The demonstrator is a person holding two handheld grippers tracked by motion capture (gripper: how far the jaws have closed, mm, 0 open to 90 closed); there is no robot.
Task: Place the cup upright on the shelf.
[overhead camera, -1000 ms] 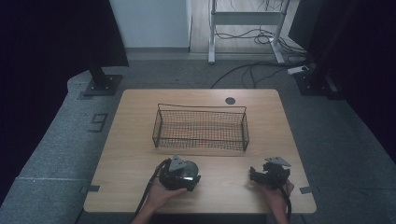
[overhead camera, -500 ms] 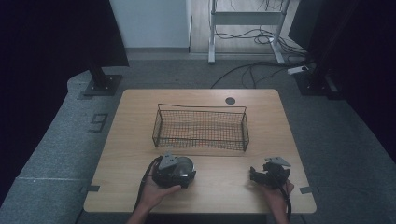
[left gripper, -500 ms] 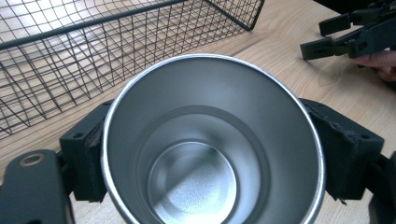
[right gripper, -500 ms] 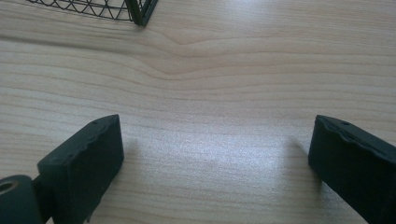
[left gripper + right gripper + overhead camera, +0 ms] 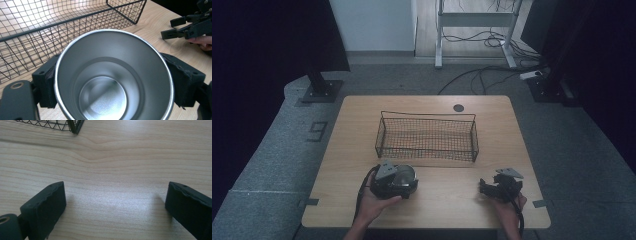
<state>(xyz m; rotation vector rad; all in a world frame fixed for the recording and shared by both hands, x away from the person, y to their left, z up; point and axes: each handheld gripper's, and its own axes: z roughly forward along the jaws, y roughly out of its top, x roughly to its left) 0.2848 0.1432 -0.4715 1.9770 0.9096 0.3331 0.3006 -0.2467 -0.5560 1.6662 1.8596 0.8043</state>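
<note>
1. High view: the left gripper (image 5: 404, 181) holds a shiny cup (image 5: 404, 176) just in front of the basket (image 5: 427, 121), near the front of the table (image 5: 352, 130).
2. In the left gripper view, the two jaws press on both sides of the cup (image 5: 113, 75). The cup looks empty.
3. I think the cup is meant to go into the basket (image 5: 50, 27). It is picked up but not in yet, so that part is left.
4. The right gripper (image 5: 488, 186) rests low at the right. Its jaws are wide apart and hold nothing.
5. The basket's near wall stands between the cup and the inside, so the cup must go up and over it.
</note>
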